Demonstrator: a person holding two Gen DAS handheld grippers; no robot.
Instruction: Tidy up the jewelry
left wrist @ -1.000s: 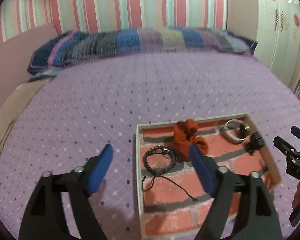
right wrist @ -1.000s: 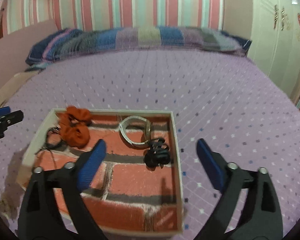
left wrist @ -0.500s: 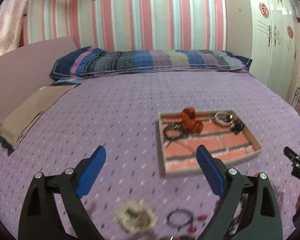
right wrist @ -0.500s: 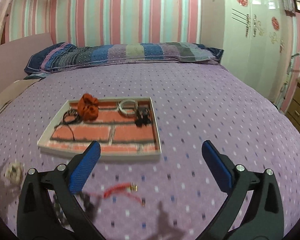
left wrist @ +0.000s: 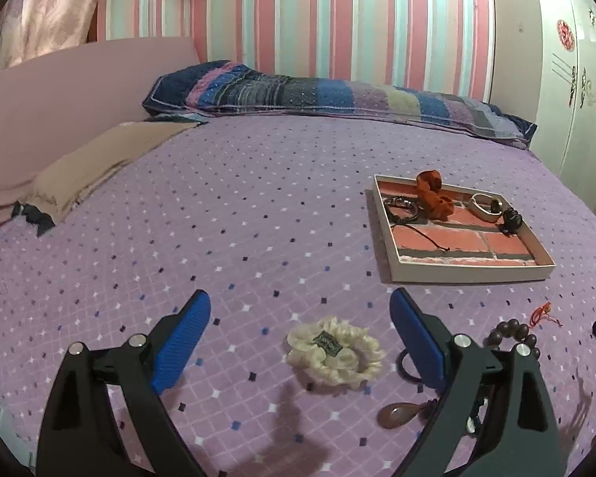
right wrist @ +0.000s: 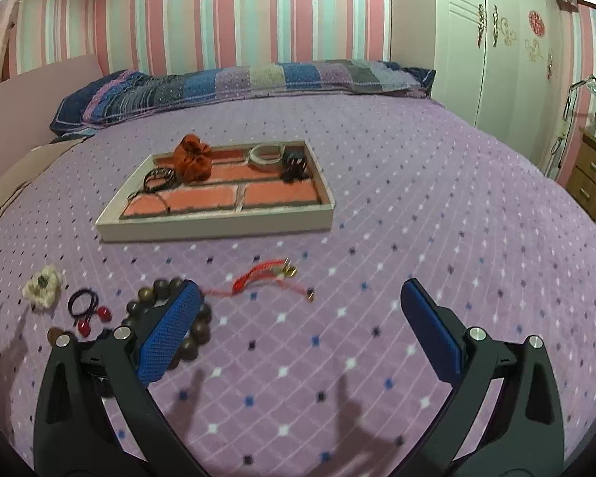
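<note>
A brick-patterned tray lies on the purple bed, holding an orange scrunchie, a black cord bracelet, a pale bangle and a black clip. Loose on the bed near me lie a cream scrunchie, a brown bead bracelet, a red cord bracelet, a hair tie with red beads and a brown pendant. My left gripper is open over the cream scrunchie. My right gripper is open, its left finger over the bead bracelet.
Striped pillows lie along the striped wall at the bed's head. A tan cloth lies at the bed's left edge. A white wardrobe and a wooden nightstand stand to the right.
Both grippers have pulled back from over the tray toward the near side of the bed. The loose jewelry has come into view beneath them. Both stay open.
</note>
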